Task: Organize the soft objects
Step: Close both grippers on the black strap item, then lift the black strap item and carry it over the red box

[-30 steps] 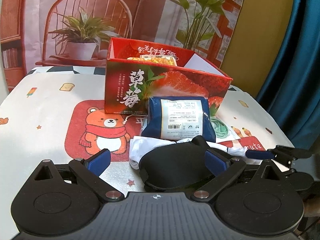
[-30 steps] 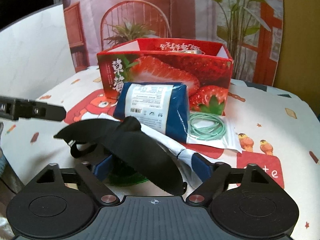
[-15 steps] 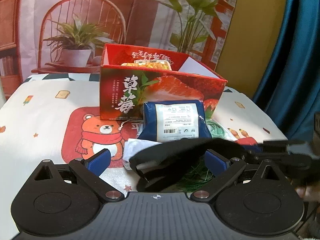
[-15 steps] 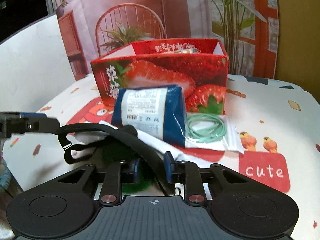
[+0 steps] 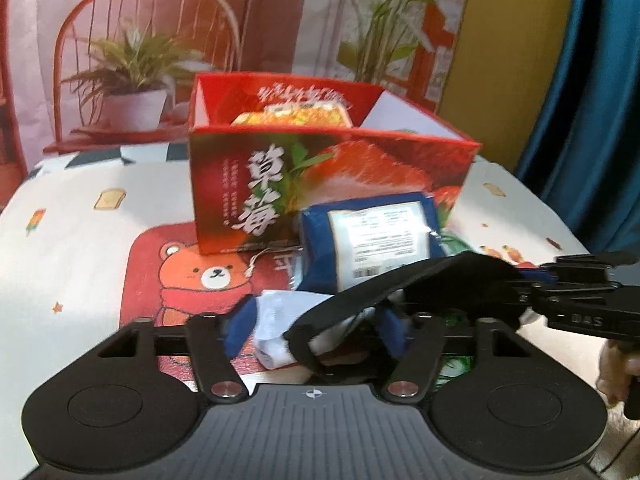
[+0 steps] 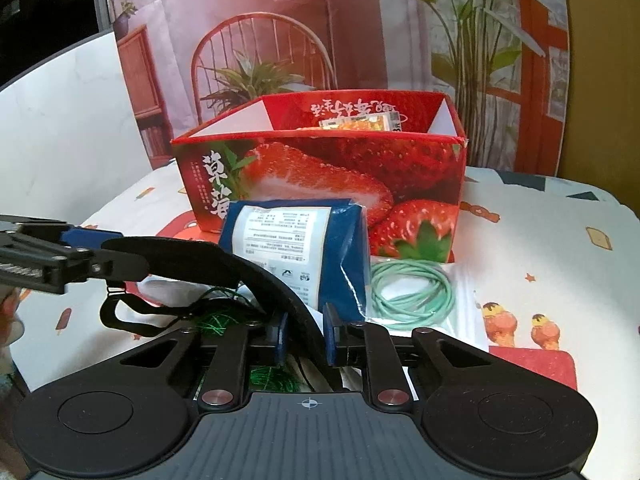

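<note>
A black eye mask [image 6: 224, 264] with a strap hangs above the table. My right gripper [image 6: 306, 334] is shut on one end of it. That gripper reaches in from the right [image 5: 532, 288] in the left wrist view. My left gripper [image 5: 316, 328] has its jaws closing, with the mask's other end [image 5: 360, 300] between them; the blue pads stand apart from it. In the right wrist view it comes in from the left [image 6: 100, 254]. Behind stands the open red strawberry box [image 5: 320, 184], also seen in the right wrist view [image 6: 320, 172].
A blue packet [image 6: 296, 248] leans on the box front. A coil of green cord [image 6: 412, 292] in a clear bag lies to its right. A white packet [image 5: 276, 320] and green tinsel [image 6: 220, 316] lie under the mask. A yellow packet [image 5: 296, 114] sits in the box.
My right gripper shut on the mask and lifted it off the pile. The left gripper moved up to the mask's other end and its jaws narrowed around it.
</note>
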`<act>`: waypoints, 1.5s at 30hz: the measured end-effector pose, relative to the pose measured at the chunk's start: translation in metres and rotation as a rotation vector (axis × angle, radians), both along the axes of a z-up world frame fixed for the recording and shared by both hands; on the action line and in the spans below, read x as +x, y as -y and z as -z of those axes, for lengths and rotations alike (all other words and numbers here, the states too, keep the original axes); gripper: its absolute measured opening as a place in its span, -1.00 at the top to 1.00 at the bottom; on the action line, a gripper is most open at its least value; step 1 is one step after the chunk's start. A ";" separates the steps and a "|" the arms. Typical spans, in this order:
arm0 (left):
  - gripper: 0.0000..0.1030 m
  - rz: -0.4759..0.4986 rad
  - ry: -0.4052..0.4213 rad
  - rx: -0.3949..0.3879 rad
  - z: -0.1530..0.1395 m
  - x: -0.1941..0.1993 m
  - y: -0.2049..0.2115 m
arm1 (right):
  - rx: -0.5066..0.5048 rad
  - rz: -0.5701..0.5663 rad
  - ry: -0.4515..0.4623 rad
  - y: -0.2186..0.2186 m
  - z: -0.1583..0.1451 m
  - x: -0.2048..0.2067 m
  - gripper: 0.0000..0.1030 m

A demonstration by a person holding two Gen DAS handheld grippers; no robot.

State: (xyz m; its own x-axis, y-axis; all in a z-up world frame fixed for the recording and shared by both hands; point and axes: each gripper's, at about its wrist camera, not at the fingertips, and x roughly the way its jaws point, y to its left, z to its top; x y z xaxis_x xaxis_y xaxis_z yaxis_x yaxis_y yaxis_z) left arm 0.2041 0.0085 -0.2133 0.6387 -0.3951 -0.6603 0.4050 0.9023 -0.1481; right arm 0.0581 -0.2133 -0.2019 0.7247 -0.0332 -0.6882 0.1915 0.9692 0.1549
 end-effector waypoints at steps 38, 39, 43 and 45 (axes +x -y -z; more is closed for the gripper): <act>0.87 -0.181 0.199 -0.130 -0.079 0.016 -0.015 | 0.074 0.069 0.209 0.043 -0.067 0.022 0.77; 0.87 -0.181 0.204 -0.132 -0.084 0.020 -0.013 | 0.066 0.068 0.217 0.047 -0.072 0.027 0.77; 0.87 -0.177 0.226 -0.122 -0.099 0.039 -0.004 | 0.044 0.066 0.228 0.058 -0.088 0.049 0.77; 0.87 -0.174 0.240 -0.112 -0.105 0.048 0.000 | 0.023 0.063 0.230 0.064 -0.095 0.063 0.77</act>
State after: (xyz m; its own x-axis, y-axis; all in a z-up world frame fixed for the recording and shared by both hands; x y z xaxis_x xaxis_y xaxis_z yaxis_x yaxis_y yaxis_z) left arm 0.2522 0.0083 -0.1081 0.8353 -0.3283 -0.4410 0.2816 0.9444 -0.1697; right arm 0.1207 -0.2776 -0.1065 0.8593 -0.0696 -0.5067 0.2086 0.9523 0.2229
